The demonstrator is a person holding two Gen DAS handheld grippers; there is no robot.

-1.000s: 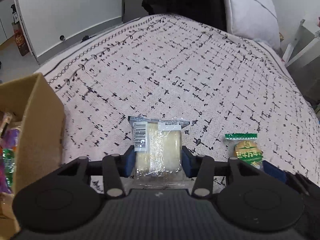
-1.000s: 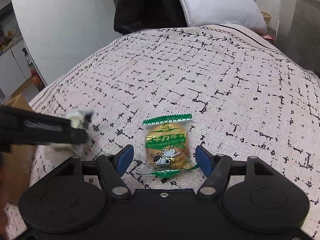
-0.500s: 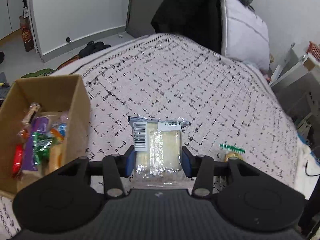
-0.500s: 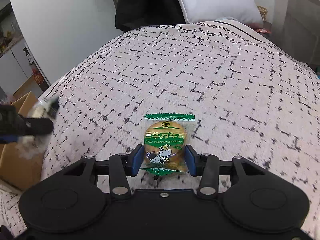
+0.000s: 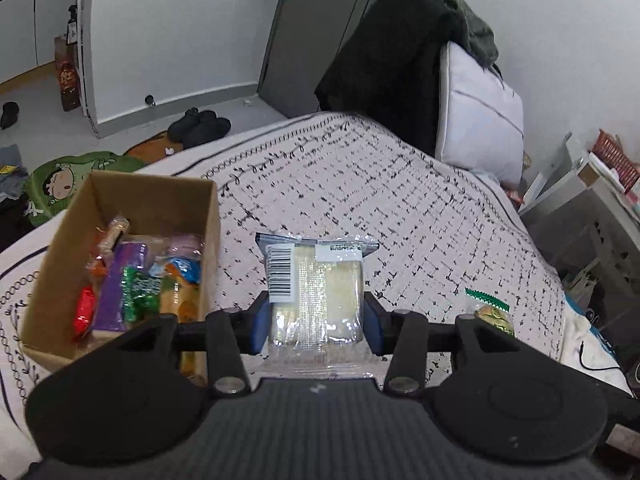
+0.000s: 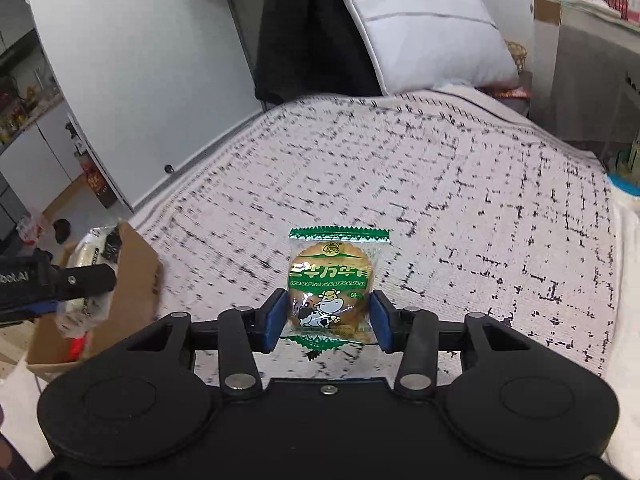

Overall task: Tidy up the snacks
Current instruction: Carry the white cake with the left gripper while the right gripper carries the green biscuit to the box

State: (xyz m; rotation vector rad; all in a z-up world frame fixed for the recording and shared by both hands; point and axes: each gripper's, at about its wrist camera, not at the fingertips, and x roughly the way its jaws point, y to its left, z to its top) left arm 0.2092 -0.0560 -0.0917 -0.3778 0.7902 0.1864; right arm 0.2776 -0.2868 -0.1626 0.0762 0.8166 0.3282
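bedspread [image 5: 400, 200] open ahead; cardboard box [image 5: 212, 216] wall blocks left.

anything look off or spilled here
Nothing stands out. The left gripper holds a clear pack squarely, the right gripper a green biscuit pack, both intact. The box sits upright on the bed, snacks inside.
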